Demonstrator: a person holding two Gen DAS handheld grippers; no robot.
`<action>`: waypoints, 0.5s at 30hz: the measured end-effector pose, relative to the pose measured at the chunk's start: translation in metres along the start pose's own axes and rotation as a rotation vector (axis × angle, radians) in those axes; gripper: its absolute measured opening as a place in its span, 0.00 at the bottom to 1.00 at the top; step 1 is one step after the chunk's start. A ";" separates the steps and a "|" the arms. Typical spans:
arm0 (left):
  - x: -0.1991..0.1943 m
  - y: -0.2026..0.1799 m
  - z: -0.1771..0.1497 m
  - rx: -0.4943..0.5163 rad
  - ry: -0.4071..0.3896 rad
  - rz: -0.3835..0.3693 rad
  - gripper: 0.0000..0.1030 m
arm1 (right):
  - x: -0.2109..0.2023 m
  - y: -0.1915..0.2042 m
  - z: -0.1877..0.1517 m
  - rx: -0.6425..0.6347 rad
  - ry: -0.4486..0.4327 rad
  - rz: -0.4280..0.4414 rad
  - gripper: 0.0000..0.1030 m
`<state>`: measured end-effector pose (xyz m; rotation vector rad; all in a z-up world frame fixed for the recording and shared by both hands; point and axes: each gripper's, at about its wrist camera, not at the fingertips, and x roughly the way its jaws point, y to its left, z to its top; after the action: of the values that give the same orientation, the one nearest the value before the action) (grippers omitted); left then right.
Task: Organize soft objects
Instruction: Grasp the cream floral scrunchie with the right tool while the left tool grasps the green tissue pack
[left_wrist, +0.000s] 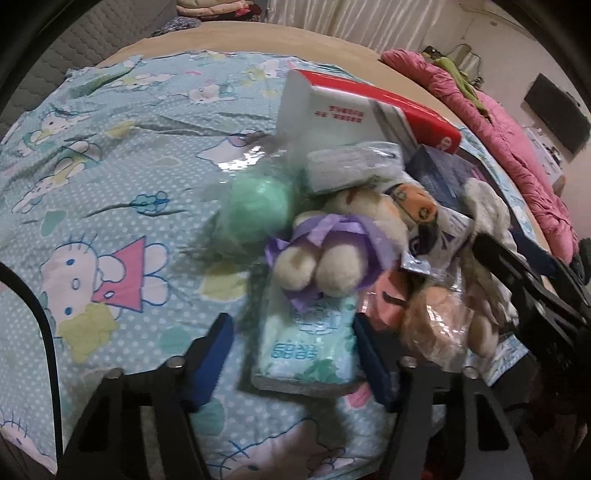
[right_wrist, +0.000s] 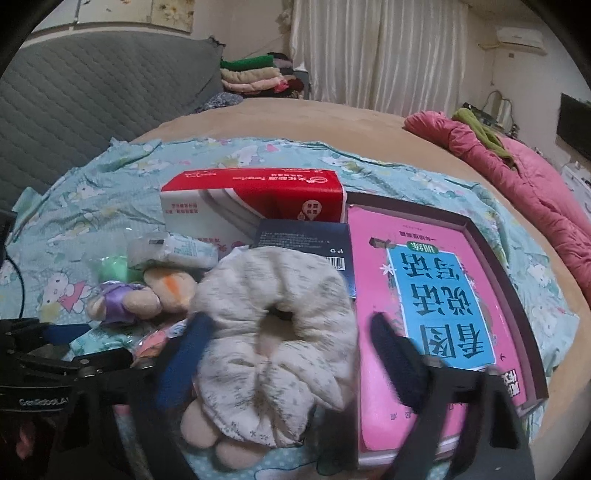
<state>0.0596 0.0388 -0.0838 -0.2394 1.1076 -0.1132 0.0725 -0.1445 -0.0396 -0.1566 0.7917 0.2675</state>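
Observation:
A heap of soft things lies on a pale blue cartoon-cat sheet (left_wrist: 110, 166). My left gripper (left_wrist: 295, 350) straddles a pale green tissue pack (left_wrist: 306, 347): its right pad is against the pack and its left pad stands clear, so it is open. Just beyond lie a cream plush toy with a purple ribbon (left_wrist: 325, 254) and a wrapped green ball (left_wrist: 255, 210). My right gripper (right_wrist: 291, 350) is open around a fluffy white ring-shaped scrunchie (right_wrist: 273, 295), with a slim gap at its right pad.
A red and white tissue box (right_wrist: 251, 199), a dark blue box (right_wrist: 306, 240) and a pink book in a shallow tray (right_wrist: 436, 295) sit behind and right of the heap. A pink quilt (right_wrist: 517, 177) lines the bed's right edge. Folded clothes (right_wrist: 258, 74) are stacked at the far end.

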 end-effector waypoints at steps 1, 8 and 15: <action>0.000 -0.003 -0.002 0.008 0.001 -0.007 0.49 | 0.001 0.000 0.000 -0.004 0.012 0.008 0.54; -0.007 -0.002 -0.006 -0.004 -0.007 -0.040 0.44 | -0.005 -0.018 -0.002 0.058 0.007 0.065 0.27; -0.023 0.002 -0.012 -0.018 -0.017 -0.025 0.42 | -0.022 -0.036 -0.002 0.123 -0.038 0.094 0.26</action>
<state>0.0385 0.0438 -0.0697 -0.2699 1.0888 -0.1229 0.0673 -0.1830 -0.0235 0.0015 0.7764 0.3092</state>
